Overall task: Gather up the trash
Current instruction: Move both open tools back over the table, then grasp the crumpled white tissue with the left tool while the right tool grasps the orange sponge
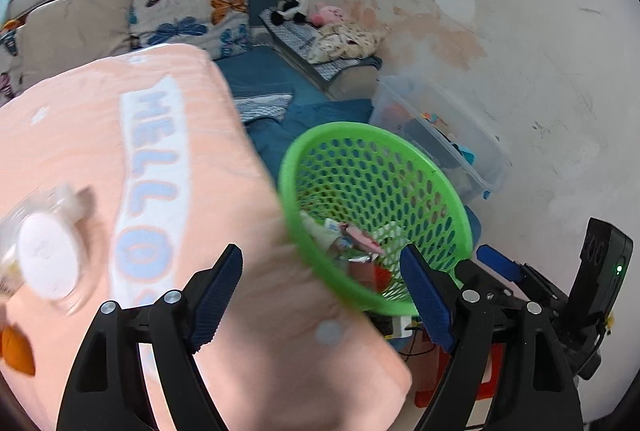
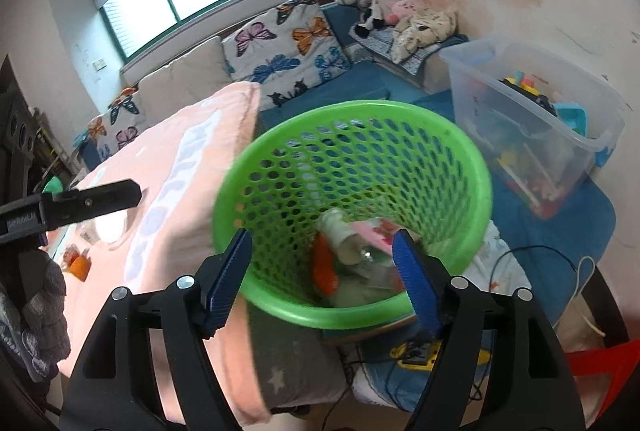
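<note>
A green perforated basket (image 1: 432,187) (image 2: 400,135) stands beside the pink "HELLO" towel (image 1: 168,159) (image 2: 168,167) and holds several pieces of trash: a white bottle (image 2: 340,231), an orange wrapper (image 2: 324,267) and pink packaging (image 2: 368,231). My left gripper (image 1: 320,295) is open and empty over the towel's edge, left of the basket. My right gripper (image 2: 324,271) is open and empty just above the basket's near rim. A clear container with a white lid (image 1: 44,259) and an orange scrap (image 1: 16,351) lie on the towel at far left.
A clear plastic storage bin (image 2: 536,123) (image 1: 440,135) with toys stands to the right by the wall. Butterfly cushions (image 2: 280,47), plush toys (image 2: 372,3) and a blue mat lie behind. Cables (image 2: 520,259) and a red stool (image 2: 600,363) are below the basket.
</note>
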Motion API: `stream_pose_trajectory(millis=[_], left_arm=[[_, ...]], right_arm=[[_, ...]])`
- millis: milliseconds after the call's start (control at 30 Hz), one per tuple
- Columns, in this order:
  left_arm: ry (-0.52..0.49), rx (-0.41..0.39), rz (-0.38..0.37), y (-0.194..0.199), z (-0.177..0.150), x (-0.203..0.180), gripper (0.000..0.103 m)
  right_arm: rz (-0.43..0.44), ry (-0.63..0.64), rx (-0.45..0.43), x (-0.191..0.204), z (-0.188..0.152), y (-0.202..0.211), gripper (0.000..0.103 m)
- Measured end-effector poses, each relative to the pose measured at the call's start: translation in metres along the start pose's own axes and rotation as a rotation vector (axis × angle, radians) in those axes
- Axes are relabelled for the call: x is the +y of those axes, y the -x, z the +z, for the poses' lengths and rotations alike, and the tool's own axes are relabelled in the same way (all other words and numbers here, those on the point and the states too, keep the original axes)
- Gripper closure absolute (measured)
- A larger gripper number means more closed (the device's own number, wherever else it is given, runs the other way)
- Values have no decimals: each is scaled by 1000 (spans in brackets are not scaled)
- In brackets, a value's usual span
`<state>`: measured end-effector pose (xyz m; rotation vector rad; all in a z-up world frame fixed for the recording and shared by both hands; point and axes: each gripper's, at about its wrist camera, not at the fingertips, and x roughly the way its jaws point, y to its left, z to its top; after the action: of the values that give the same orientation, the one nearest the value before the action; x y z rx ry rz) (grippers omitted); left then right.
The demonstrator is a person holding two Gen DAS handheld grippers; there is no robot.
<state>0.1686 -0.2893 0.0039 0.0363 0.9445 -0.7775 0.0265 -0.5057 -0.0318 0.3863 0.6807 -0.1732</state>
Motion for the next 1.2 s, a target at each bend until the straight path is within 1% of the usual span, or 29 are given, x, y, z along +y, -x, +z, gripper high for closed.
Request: stream_pose_trajectory(millis=[133,267,367,433,633,833,967,1200], left_arm=[[34,-26,50,20,-14,24,22],[64,-60,136,40,-30,52,19],[97,-73,175,53,-42,75,19],[129,-82,220,64,-50,97,19],[228,-115,325,99,-69,158,19],[314,-122,453,122,-82,216,19],[337,-98,483,122,-85,244,19],[385,-62,483,112,-89,273,19]], right_arm=[[30,38,3,24,0,0,27],[63,81,12,49,-1,-3,26],[81,111,21,66,-1,-7,25],[104,122,33,77,-2,-11,25],[155,187,60,115,-6,-21,25],[203,247,76,155,-12,-26,25],[228,280,88,175,-15,-29,25],[252,347,104,207,-18,-35,25]])
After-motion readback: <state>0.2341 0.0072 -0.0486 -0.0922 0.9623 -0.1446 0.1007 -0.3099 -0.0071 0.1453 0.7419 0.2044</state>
